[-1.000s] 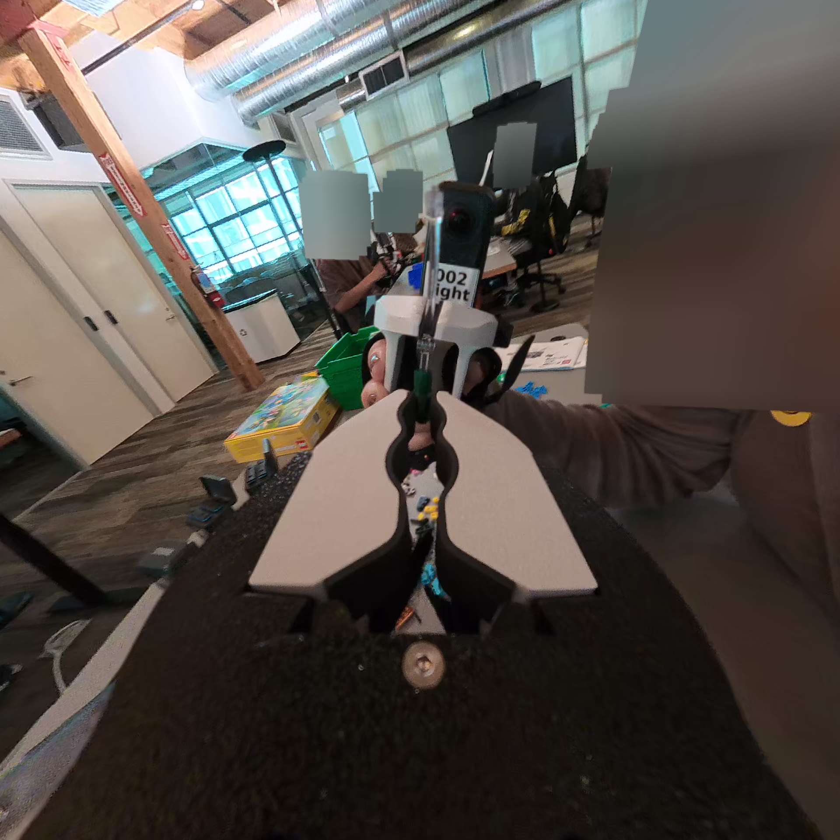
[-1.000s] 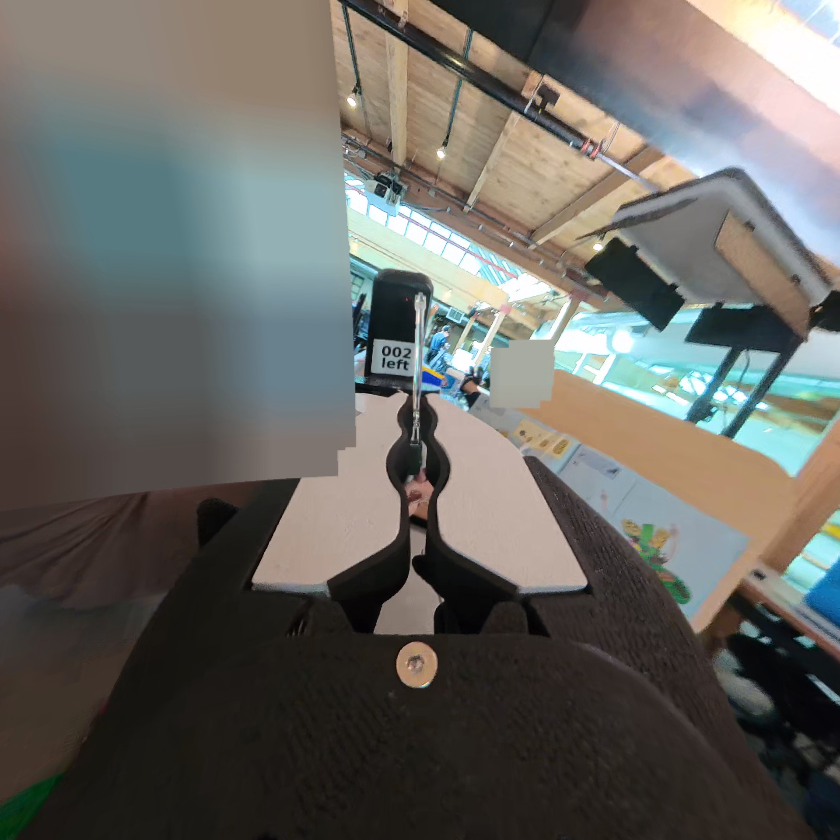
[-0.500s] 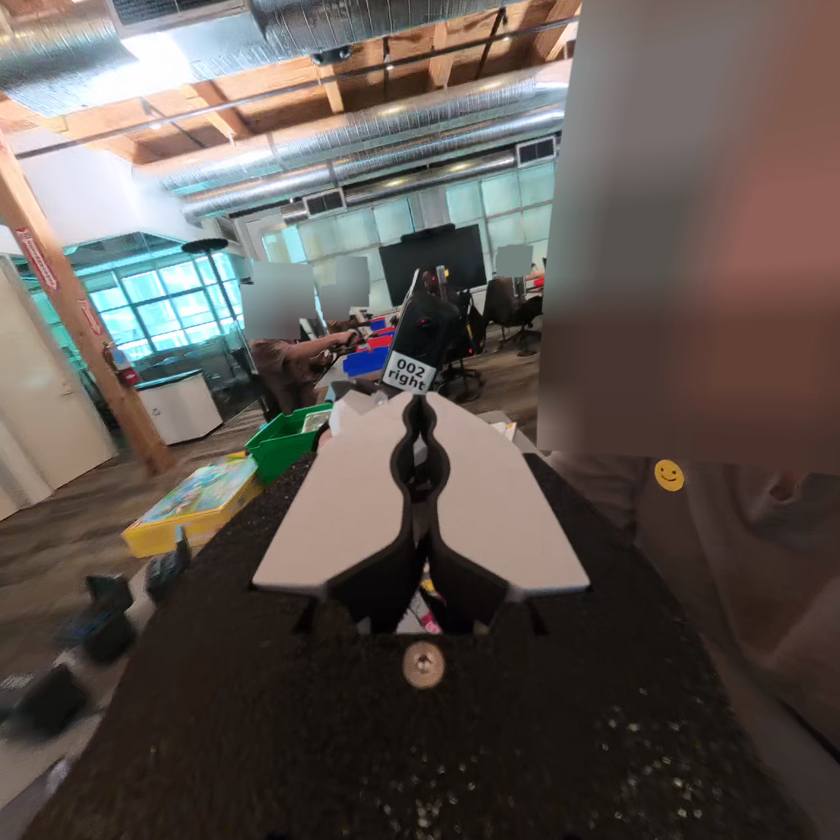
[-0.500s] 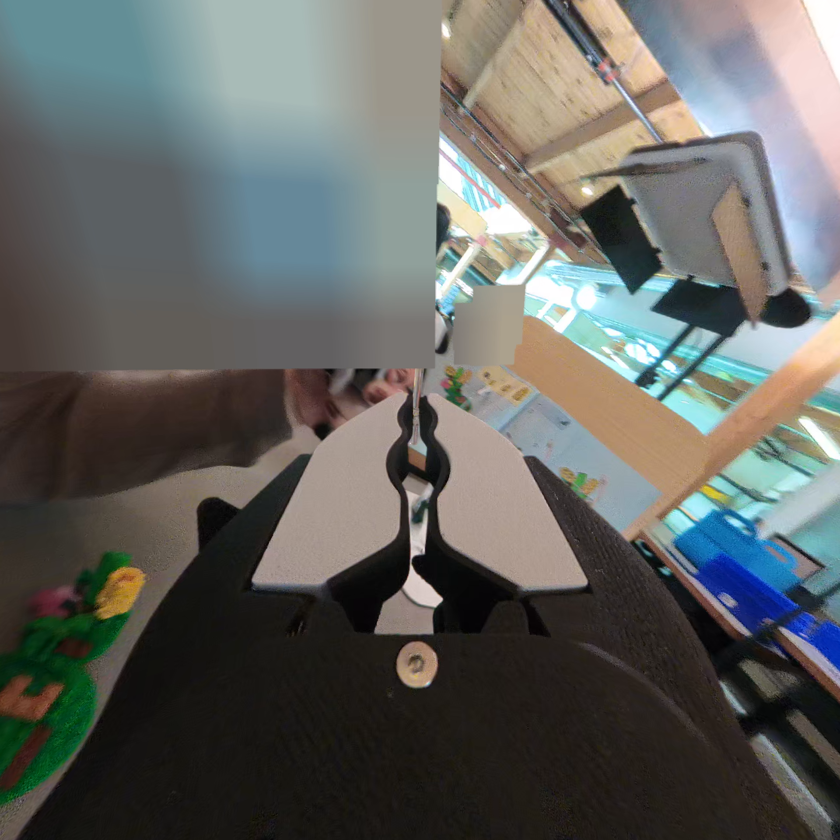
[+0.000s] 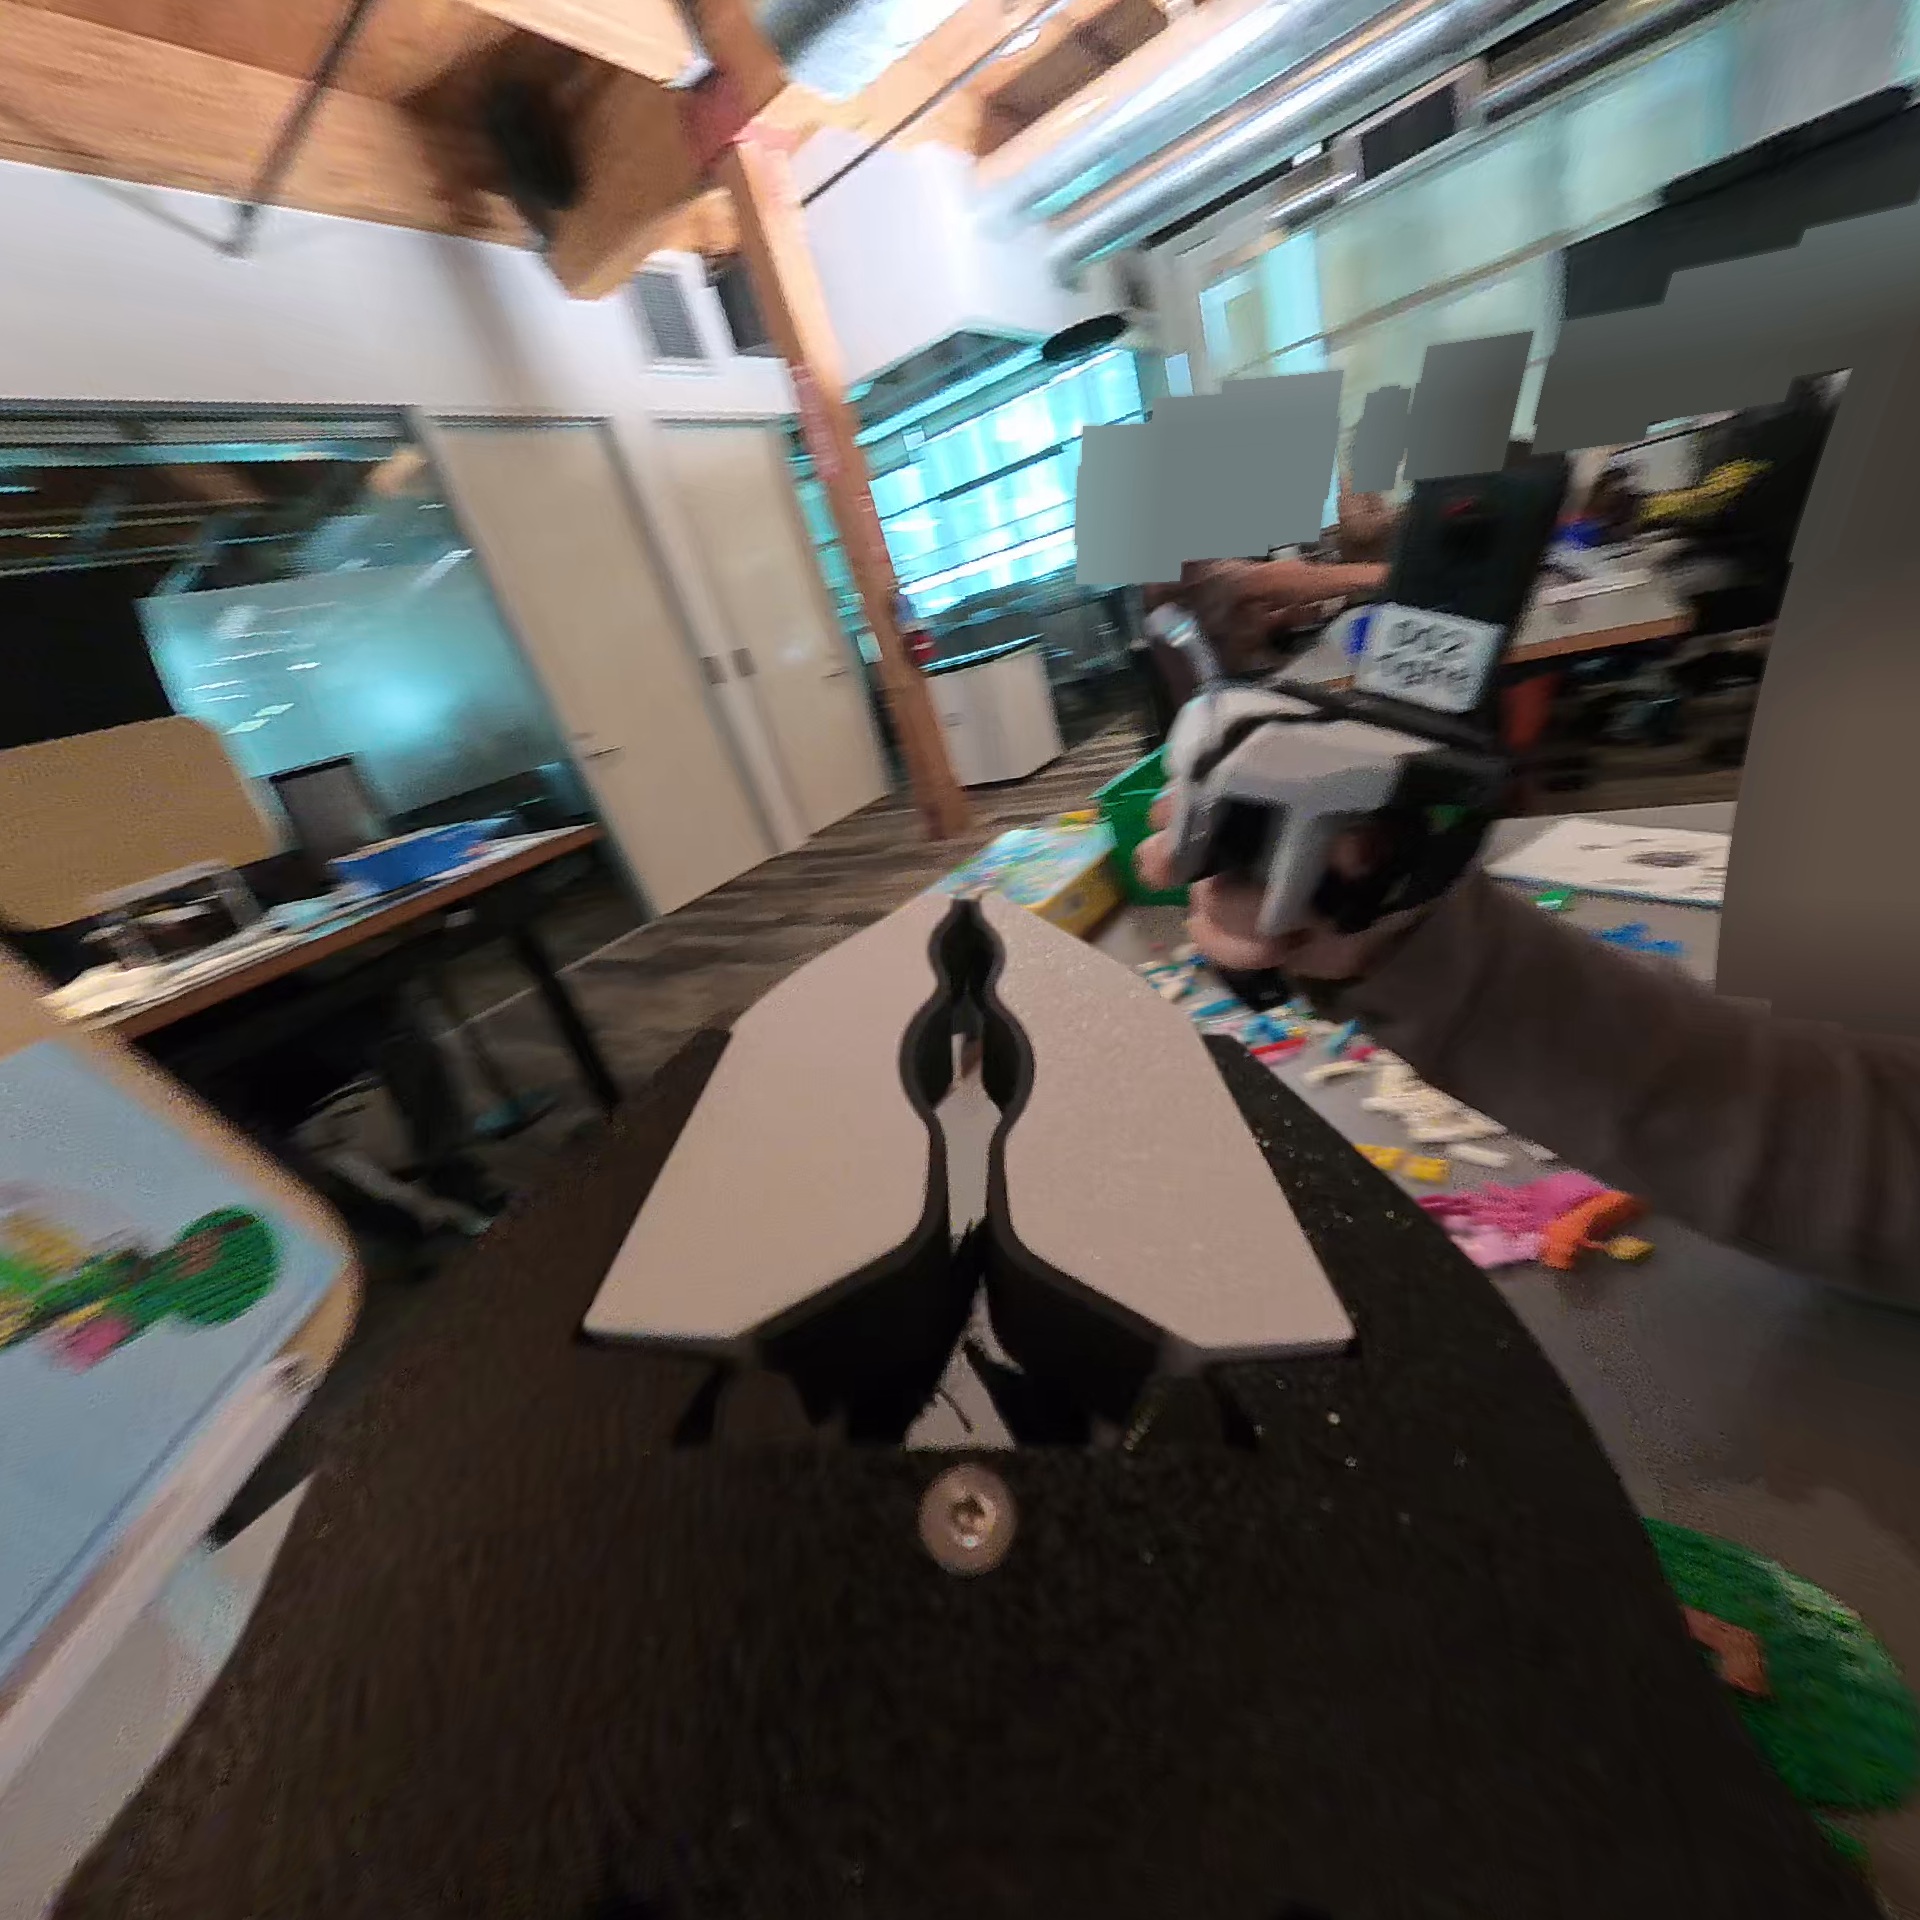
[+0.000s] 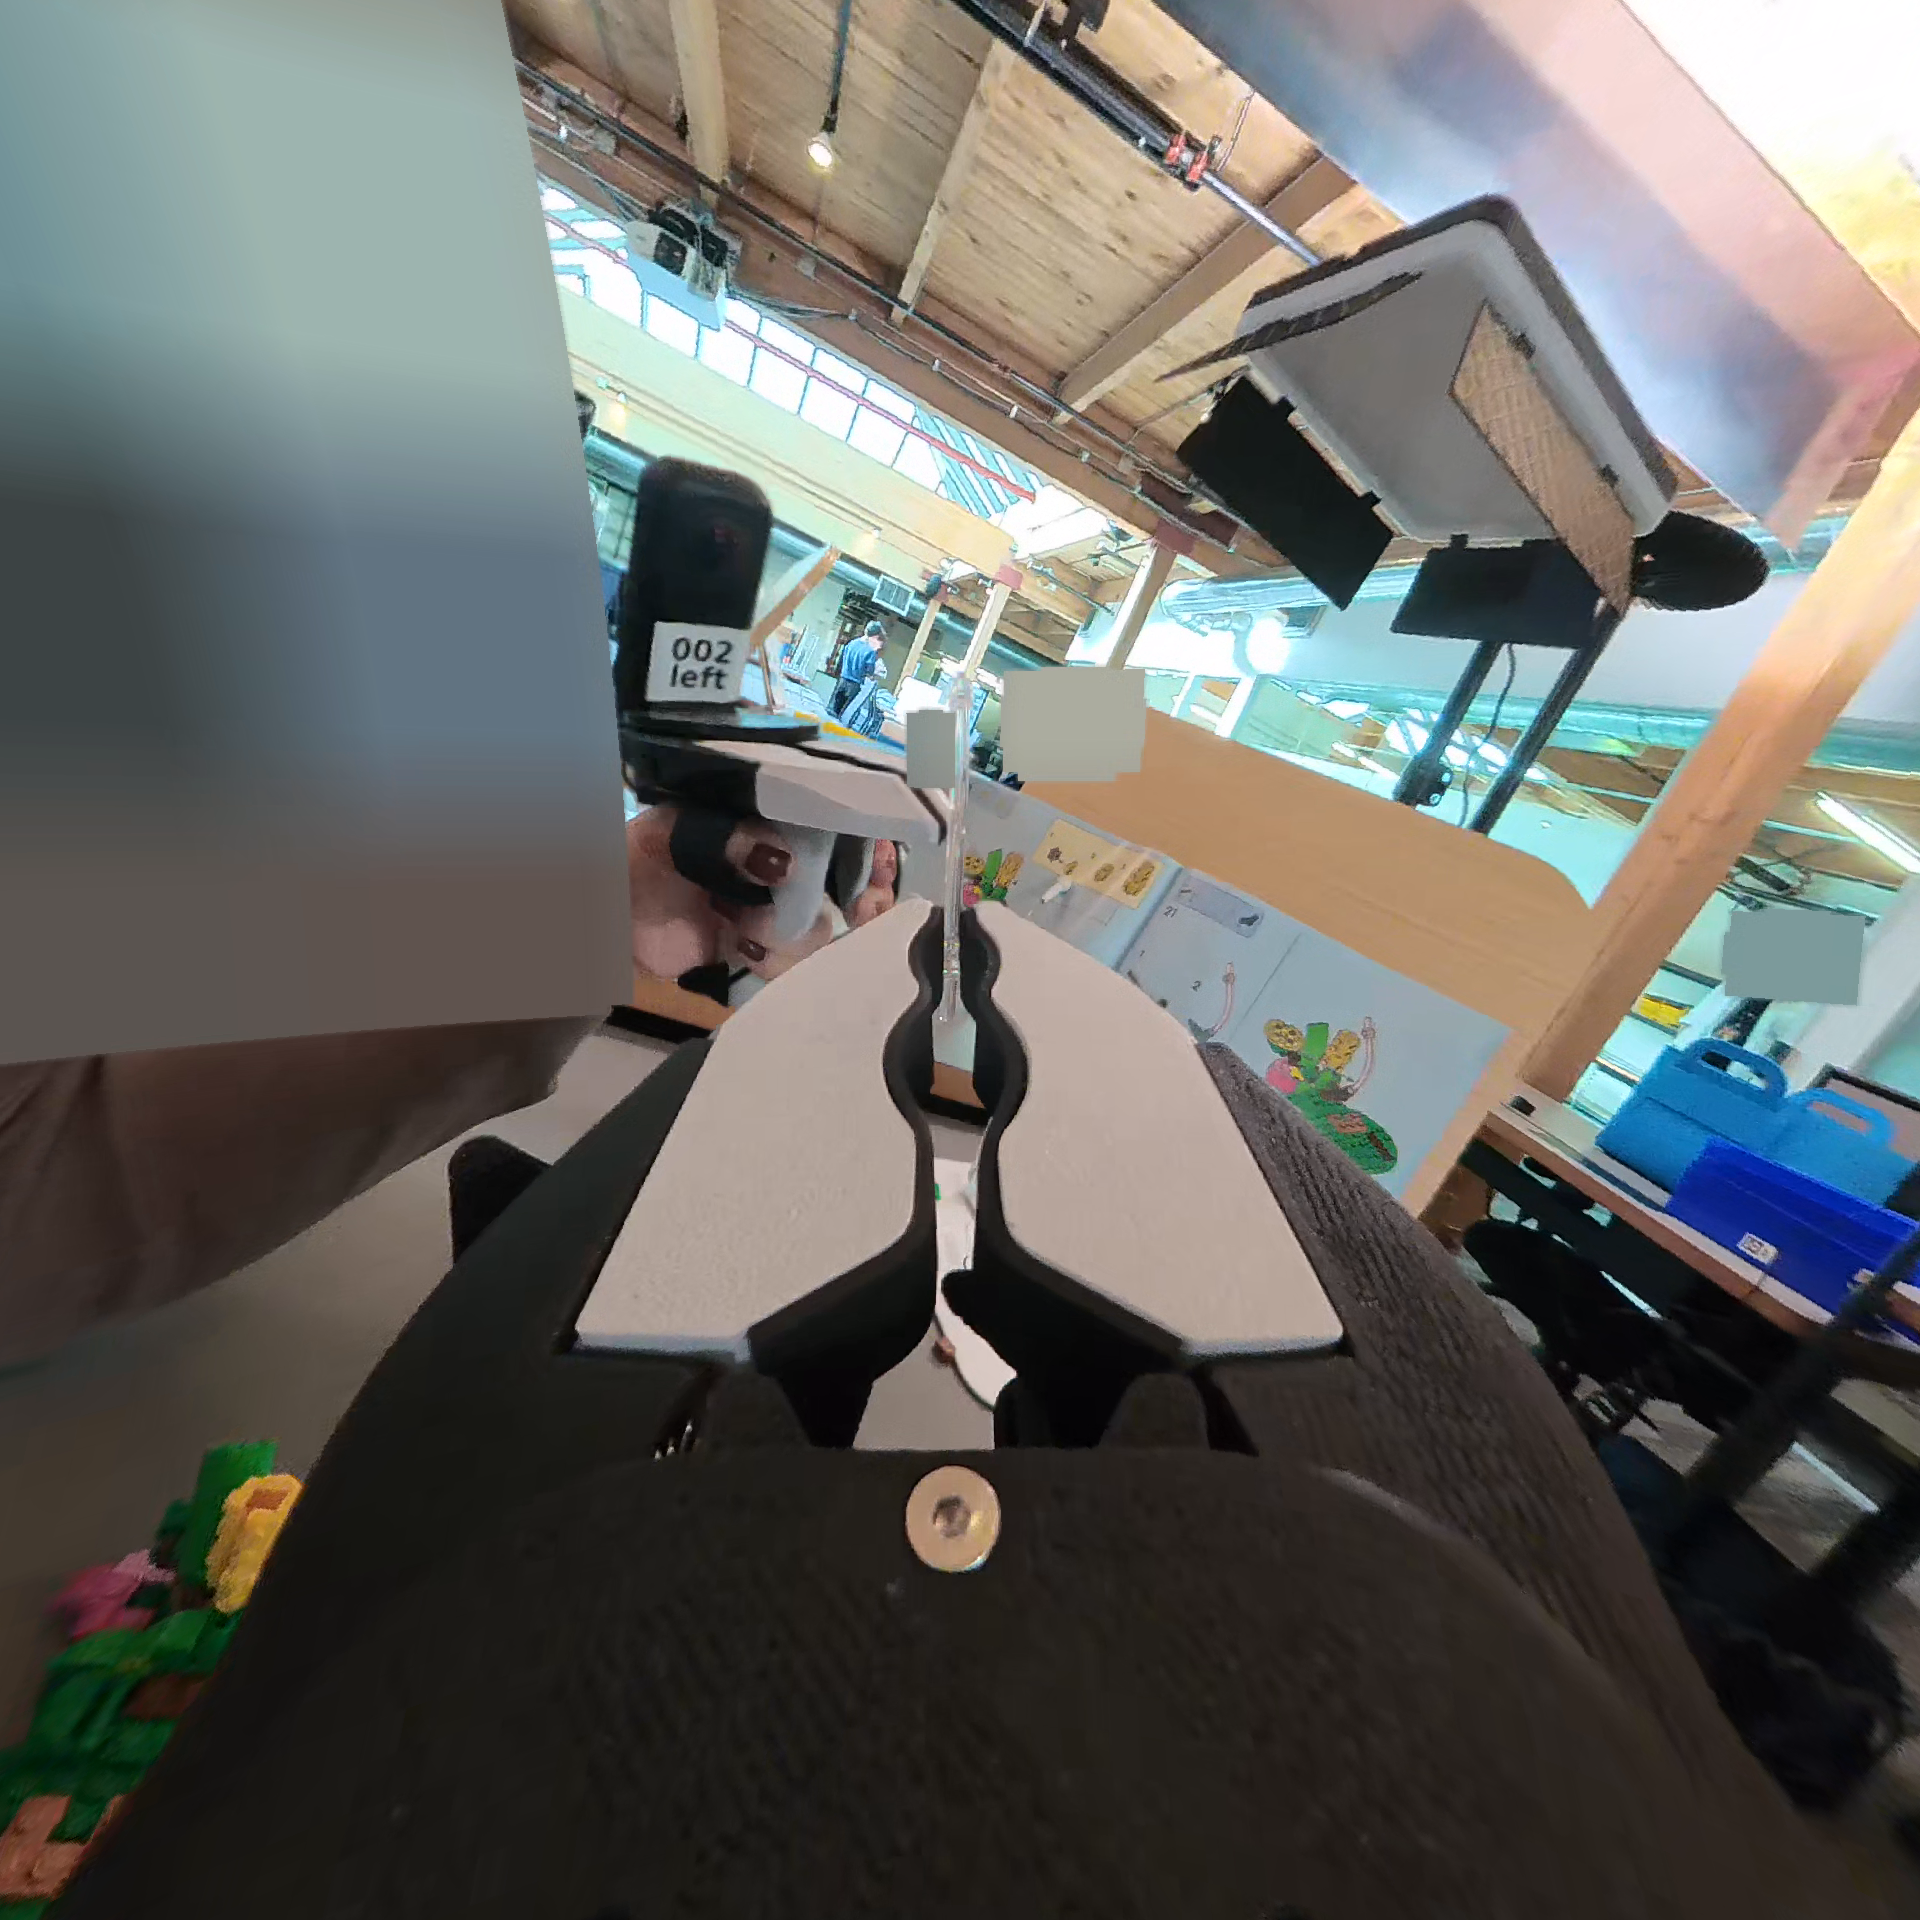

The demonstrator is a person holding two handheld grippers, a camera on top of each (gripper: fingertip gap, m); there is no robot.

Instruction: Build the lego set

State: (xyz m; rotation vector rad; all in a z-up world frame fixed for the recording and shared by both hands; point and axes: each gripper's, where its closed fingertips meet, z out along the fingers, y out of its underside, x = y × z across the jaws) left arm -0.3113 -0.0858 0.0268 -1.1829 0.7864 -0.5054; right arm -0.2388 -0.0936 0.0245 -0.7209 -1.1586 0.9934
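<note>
My right gripper [image 6: 954, 920] is shut on a thin clear rod [image 6: 956, 831] that stands up out of its tips. My left gripper [image 5: 966, 916] is shut, and nothing shows between its tips. In the right wrist view the left gripper [image 6: 914, 816] is held by a hand just left of the rod, tip close to it. In the left wrist view the right gripper [image 5: 1205, 758] is up and to the right. The green cactus build [image 6: 135, 1662] with a yellow flower lies on the grey table [image 6: 312, 1299]. It also shows in the left wrist view [image 5: 1787, 1683].
Loose bricks [image 5: 1403, 1101] and a pink and orange build [image 5: 1527, 1226] lie on the table. The instruction sheet on a stand [image 6: 1299, 1039] is at the table's far side. A yellow box [image 5: 1039, 873] and a green bin [image 5: 1132, 810] are beyond. The tips of one gripper are about 8 centimeters away from the tips of the other.
The grippers were tip to tip around the rod. The left gripper has swung away to the left, and the rod stays in the right gripper.
</note>
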